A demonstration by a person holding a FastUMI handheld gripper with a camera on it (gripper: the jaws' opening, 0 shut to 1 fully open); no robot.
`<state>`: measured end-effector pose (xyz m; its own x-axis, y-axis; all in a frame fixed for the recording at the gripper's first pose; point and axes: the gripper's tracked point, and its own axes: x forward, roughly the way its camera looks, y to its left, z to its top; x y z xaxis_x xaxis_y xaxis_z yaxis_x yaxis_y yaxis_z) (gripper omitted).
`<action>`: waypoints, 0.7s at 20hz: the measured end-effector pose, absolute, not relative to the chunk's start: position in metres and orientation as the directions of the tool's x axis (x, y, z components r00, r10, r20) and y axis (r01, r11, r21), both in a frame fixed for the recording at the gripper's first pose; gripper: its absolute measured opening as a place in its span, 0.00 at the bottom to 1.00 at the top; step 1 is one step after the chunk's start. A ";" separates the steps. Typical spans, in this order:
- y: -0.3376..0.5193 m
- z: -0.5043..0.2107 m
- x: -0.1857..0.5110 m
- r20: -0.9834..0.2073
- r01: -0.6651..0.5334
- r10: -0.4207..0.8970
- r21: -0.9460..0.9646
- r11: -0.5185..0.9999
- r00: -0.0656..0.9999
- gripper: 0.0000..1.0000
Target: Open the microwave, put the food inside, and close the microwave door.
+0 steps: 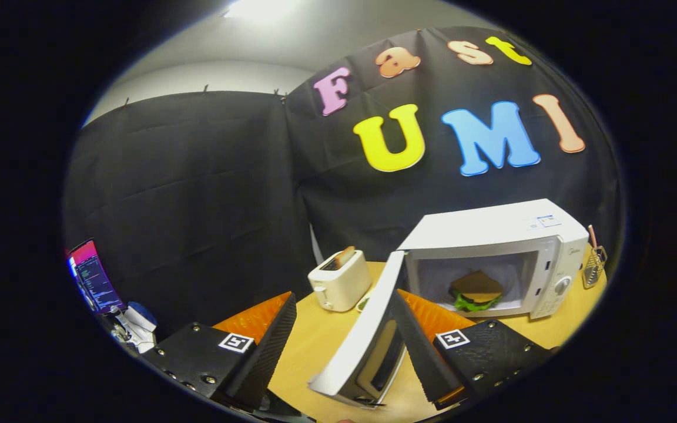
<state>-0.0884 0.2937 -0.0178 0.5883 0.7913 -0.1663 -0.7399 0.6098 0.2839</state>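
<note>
A white microwave (500, 235) stands on the wooden table beyond my right finger. Its door (362, 335) is swung wide open toward me. Inside the cavity sits the food, a toy sandwich (476, 291) with a brown top and green lettuce. My gripper (341, 308) is open. The door's free edge reaches into the gap between the two black fingers (268, 346), close against the inner side of the right one. Whether that finger touches the door I cannot tell. Nothing is held.
A cream toaster (339, 281) with a slice of bread in its slot stands on the table (309, 346) left of the microwave. A wire holder (594, 265) sits at the microwave's right. A lit screen (94, 276) stands off the table beyond the left finger.
</note>
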 end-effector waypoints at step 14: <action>0.356 -0.137 -0.182 -0.417 -0.860 0.865 0.292 0.418 0.278 0.29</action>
<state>-0.1819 0.3558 -0.1368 0.2784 0.8652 -0.4170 -0.8603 0.4177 0.2922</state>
